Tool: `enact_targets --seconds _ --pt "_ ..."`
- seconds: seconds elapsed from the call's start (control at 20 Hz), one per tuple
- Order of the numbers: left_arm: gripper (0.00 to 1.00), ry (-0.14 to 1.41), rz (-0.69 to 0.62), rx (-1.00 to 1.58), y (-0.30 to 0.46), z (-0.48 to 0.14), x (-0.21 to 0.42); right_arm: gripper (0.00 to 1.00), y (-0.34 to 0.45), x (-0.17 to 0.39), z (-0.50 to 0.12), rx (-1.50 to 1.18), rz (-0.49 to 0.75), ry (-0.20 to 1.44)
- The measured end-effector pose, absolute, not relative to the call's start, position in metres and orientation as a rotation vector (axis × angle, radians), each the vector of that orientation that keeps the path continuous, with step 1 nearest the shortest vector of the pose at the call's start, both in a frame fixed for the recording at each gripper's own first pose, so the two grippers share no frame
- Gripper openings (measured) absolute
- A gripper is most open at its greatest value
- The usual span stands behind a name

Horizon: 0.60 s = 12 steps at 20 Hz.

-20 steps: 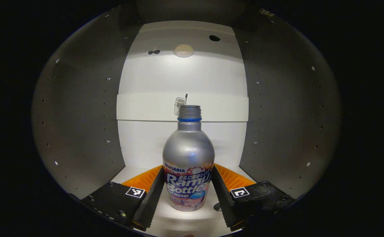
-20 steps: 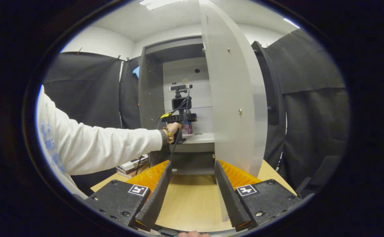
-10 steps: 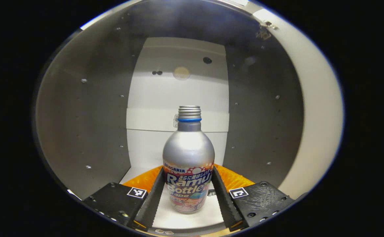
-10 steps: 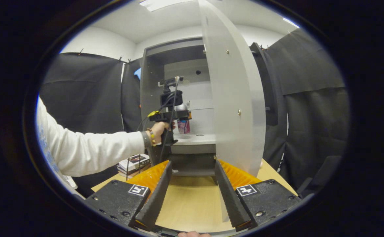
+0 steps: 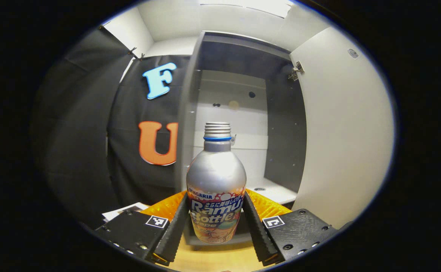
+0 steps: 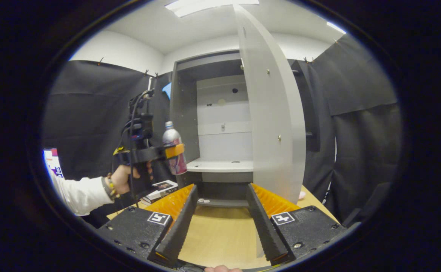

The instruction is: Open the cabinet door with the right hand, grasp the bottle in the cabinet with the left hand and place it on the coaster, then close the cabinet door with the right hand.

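Now the bottle (image 5: 216, 181) has left the cabinet (image 5: 277, 151).

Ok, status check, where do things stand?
Left tongs shut on bottle, upright, outside cabinet. Right tongs open, empty. Door open. Nothing in the way.

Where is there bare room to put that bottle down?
The cabinet shelf is bare. So is the wooden table in front of the cabinet, beside the open door. Left of the cabinet, by the stacked books, it is more crowded.
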<state>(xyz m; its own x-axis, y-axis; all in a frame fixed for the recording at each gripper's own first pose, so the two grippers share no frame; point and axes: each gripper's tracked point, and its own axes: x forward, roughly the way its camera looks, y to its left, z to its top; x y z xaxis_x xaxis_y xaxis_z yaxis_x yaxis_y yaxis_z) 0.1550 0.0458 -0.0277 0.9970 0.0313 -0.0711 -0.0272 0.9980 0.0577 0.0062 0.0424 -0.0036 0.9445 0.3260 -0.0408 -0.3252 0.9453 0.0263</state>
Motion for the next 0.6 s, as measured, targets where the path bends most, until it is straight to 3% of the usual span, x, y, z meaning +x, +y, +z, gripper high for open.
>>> enact_targets --seconds 0.6 --pt "0.76 0.126 0.303 0.085 0.170 -0.170 0.041 0.83 0.077 0.001 -0.011 -0.020 0.373 0.067"
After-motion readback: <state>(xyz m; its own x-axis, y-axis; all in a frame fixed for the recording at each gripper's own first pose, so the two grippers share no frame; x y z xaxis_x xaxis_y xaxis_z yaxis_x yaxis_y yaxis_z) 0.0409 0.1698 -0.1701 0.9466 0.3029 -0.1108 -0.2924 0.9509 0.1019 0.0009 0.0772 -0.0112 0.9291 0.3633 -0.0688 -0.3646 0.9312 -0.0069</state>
